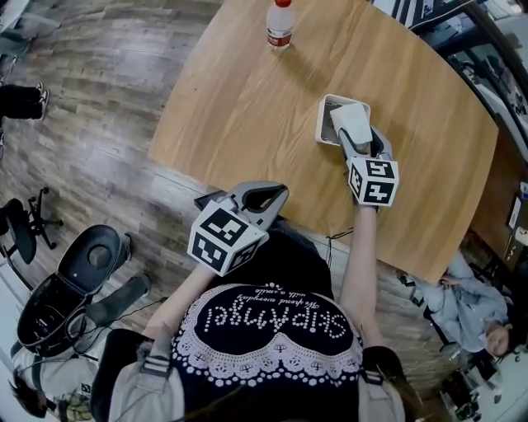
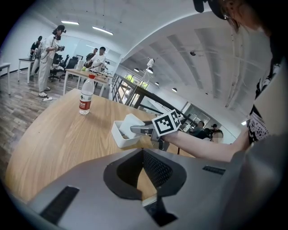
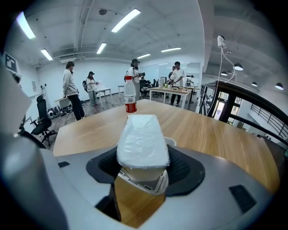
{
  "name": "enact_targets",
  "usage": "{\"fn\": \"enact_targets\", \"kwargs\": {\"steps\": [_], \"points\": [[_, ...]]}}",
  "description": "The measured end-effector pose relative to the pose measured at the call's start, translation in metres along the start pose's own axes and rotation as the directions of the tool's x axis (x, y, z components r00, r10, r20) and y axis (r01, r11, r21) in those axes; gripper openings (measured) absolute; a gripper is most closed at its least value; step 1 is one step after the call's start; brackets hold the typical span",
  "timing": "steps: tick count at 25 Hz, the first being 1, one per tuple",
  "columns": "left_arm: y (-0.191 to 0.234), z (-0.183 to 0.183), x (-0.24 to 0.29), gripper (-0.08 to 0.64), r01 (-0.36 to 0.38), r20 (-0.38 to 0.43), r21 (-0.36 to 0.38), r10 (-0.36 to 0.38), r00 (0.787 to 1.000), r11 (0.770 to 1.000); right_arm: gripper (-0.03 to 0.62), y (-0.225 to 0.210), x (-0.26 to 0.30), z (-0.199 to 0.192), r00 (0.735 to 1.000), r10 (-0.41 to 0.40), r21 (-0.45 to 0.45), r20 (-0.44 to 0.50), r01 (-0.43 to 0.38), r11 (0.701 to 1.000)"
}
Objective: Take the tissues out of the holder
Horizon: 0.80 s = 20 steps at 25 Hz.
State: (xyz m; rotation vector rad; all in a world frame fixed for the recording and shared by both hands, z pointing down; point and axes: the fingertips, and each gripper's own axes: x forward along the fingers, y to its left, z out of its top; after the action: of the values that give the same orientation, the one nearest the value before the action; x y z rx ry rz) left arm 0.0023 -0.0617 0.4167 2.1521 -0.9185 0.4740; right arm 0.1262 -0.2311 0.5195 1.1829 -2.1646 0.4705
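Left gripper [image 1: 279,194] is nearest, held close to the person's black shirt [image 1: 272,321] at the near edge of the tabletop [image 1: 247,107], off to the left and well apart from the task things. Its jaws are together at the tips, with nothing between them; only bare wood shows through the gap behind the tips. Its marker cube [image 1: 224,239] faces up at the head camera.

Right gripper [image 1: 360,142] is farther out over the tabletop, arm stretched forward. Its jaws stand wide and are closed onto the tissue pack [image 3: 143,139], with a dark pad against each side of the pack. The pack is white and plastic-wrapped. It is tilted, its lower end still down inside the holder [image 1: 327,115] and its upper part sticking out above the rim. The holder is a small white rectangular box sitting on the tabletop just ahead of the right gripper, right of centre. Its rim shows under and behind the pack in the right gripper view.

Water bottle [image 1: 280,23], with a red label and white cap, stands upright at the far edge of the tabletop, well apart from the holder.

Far behind, people [image 3: 70,87] stand by other desks on the wood floor [image 1: 99,99].
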Motion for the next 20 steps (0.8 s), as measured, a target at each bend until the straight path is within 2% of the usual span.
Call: {"fn": "enact_targets", "kwargs": {"steps": [14, 20], "points": [[-0.012, -0.004, -0.005, 0.006, 0.054, 0.003, 0.053, -0.055, 0.998, 0.997, 0.282, 0.016, -0.055, 0.029, 0.989, -0.03, 0.057, 0.144, 0.022, 0.998], [-0.023, -0.006, -0.011, 0.006, 0.066, 0.007, 0.087, -0.067, 0.998, 0.994, 0.282, 0.028, -0.084, 0.022, 0.984, -0.039, 0.097, 0.173, 0.022, 0.995]]}}
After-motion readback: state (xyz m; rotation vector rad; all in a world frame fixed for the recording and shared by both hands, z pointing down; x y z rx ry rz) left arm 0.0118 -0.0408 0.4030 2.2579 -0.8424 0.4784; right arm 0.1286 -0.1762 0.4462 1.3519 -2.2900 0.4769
